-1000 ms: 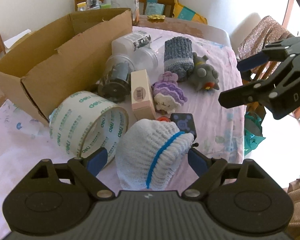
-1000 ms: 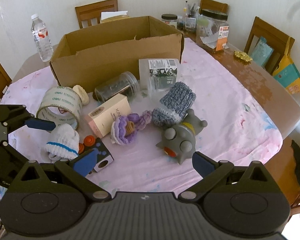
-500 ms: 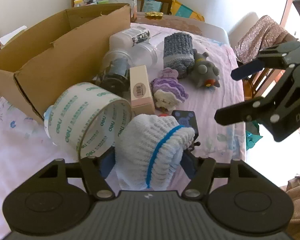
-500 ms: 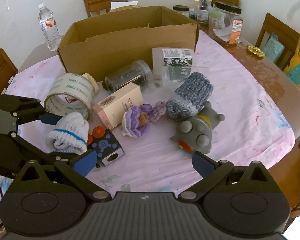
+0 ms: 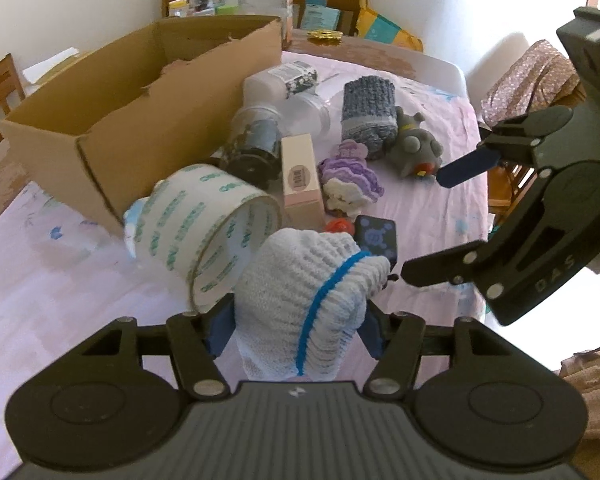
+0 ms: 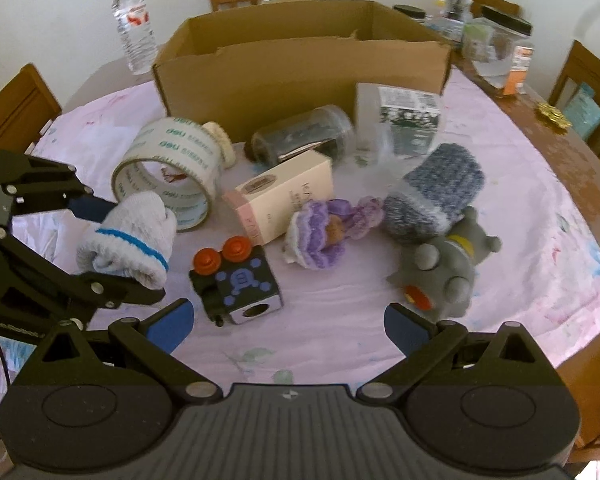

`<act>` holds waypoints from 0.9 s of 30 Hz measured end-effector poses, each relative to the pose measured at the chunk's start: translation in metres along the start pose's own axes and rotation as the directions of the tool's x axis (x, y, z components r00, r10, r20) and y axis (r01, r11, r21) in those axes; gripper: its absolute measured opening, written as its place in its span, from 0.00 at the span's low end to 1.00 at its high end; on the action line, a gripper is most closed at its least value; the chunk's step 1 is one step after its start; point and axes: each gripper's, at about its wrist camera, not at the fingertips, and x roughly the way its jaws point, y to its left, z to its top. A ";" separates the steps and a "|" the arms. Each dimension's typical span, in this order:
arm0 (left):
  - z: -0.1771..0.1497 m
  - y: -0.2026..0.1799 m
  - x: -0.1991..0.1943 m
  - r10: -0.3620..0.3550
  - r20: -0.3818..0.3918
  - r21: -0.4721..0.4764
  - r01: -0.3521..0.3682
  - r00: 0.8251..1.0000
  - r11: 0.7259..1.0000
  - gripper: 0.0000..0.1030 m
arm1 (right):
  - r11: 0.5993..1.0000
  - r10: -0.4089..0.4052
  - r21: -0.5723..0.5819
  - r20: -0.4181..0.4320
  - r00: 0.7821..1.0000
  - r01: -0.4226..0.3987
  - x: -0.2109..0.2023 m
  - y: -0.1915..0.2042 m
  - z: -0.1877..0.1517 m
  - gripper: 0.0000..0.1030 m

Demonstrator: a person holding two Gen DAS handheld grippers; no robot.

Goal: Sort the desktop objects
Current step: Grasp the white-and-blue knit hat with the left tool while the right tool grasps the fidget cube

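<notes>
The left gripper (image 5: 296, 330) is closing on the white knitted hat (image 5: 304, 300) at the table's near left, pads pressing its sides; soft, light, it squashes, so grip mid-bulk; the right gripper (image 6: 286, 322) stands wide, empty.

From your right wrist view, take cardboard box (image 6: 300, 60) as landmark. Water bottle (image 6: 134, 26) stands left of box, behind its corner. Tape roll (image 6: 168, 172) lies before box's left end; rolled sock (image 6: 128, 240) nearer you, touching roll. Jar (image 6: 304, 136) lies on side just before box front. Carton (image 6: 284, 196) before jar. Plush toy (image 6: 444, 268) well before box's right end.
</notes>
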 end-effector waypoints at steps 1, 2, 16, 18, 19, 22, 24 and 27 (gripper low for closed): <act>-0.001 0.001 -0.002 0.006 -0.002 -0.004 -0.006 1.000 1.000 0.60 | 1.000 0.007 -0.008 -0.003 1.000 -0.007 0.003 0.002 0.000 1.00; -0.002 0.002 -0.004 0.013 -0.003 -0.009 -0.013 1.000 1.000 0.60 | 1.000 0.014 -0.014 -0.003 1.000 -0.014 0.005 0.004 0.000 1.00; -0.012 0.011 -0.014 0.056 -0.033 -0.043 -0.057 0.998 0.997 0.60 | 0.987 0.029 -0.161 0.011 1.000 -0.027 0.034 0.033 -0.001 0.88; -0.012 0.012 -0.014 0.060 -0.034 -0.047 -0.062 0.998 0.997 0.60 | 0.984 0.026 -0.174 0.013 1.000 -0.023 0.036 0.035 0.000 0.83; -0.012 0.012 -0.014 0.061 -0.034 -0.049 -0.063 0.998 0.997 0.60 | 0.984 0.025 -0.178 0.014 1.000 -0.022 0.036 0.036 0.000 0.83; -0.011 0.014 -0.014 0.064 -0.034 -0.053 -0.065 0.997 0.996 0.60 | 0.983 0.018 -0.185 0.022 1.000 -0.014 0.036 0.037 0.002 0.79; -0.011 0.014 -0.014 0.063 -0.035 -0.054 -0.065 0.997 0.996 0.60 | 0.982 0.019 -0.189 0.021 1.000 -0.014 0.036 0.036 0.003 0.74; -0.010 0.014 -0.014 0.062 -0.033 -0.054 -0.063 0.998 0.997 0.60 | 0.980 0.018 -0.197 0.025 1.000 -0.013 0.035 0.037 0.004 0.70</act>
